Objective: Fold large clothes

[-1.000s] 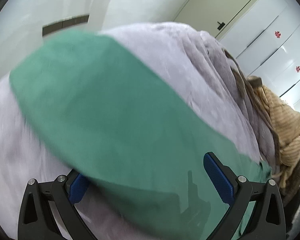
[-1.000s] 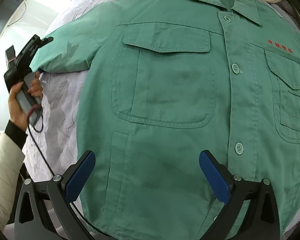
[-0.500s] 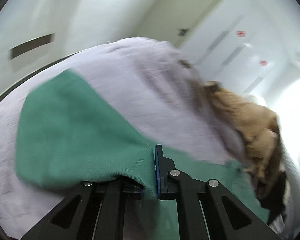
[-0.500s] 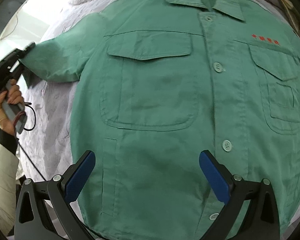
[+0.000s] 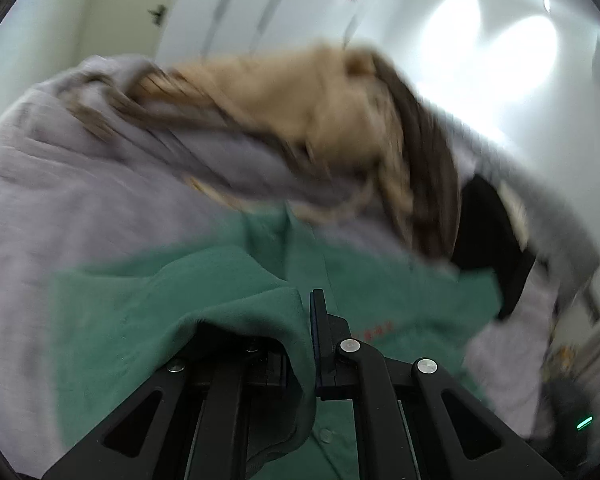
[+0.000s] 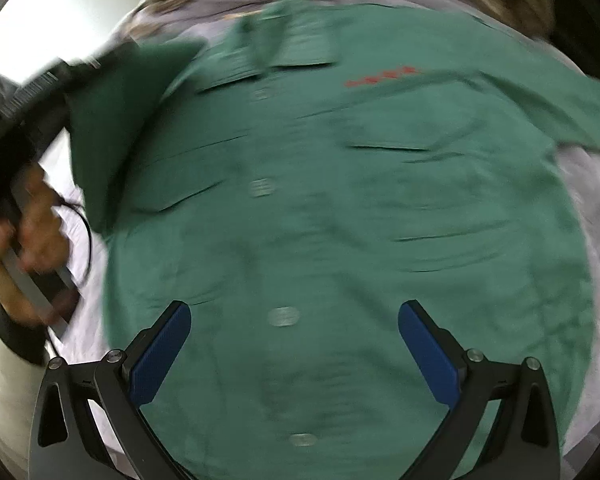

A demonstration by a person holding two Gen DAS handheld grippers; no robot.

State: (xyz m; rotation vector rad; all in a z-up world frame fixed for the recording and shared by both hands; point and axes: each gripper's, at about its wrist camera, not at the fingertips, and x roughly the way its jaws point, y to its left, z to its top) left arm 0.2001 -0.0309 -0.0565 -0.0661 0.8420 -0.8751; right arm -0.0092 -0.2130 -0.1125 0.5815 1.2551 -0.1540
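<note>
We see the left gripper (image 5: pixel 306 344) clamped on a fold of the green shirt's (image 6: pixel 340 220) sleeve (image 6: pixel 112 120), raised at 10 o'clock over the shirt front. The right gripper (image 6: pixel 294 356) hangs wide open above the buttons, holding nothing. The shirt lies flat on the bed (image 5: pixel 60 184).

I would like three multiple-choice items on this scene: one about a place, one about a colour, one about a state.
1. Where does the shirt lie?
A. on a lilac bedcover
B. on bare floor
C. on a hanger

2. What colour is the lettering on the chest?
A. white
B. red
C. black

3. How is the right claw?
A. shut on a button
B. shut on the collar
C. open above the shirt

Answers: 1 A, lilac fabric shows round the shirt; 2 B, the marks are red; 3 C, its blue pads stand wide apart.
</note>
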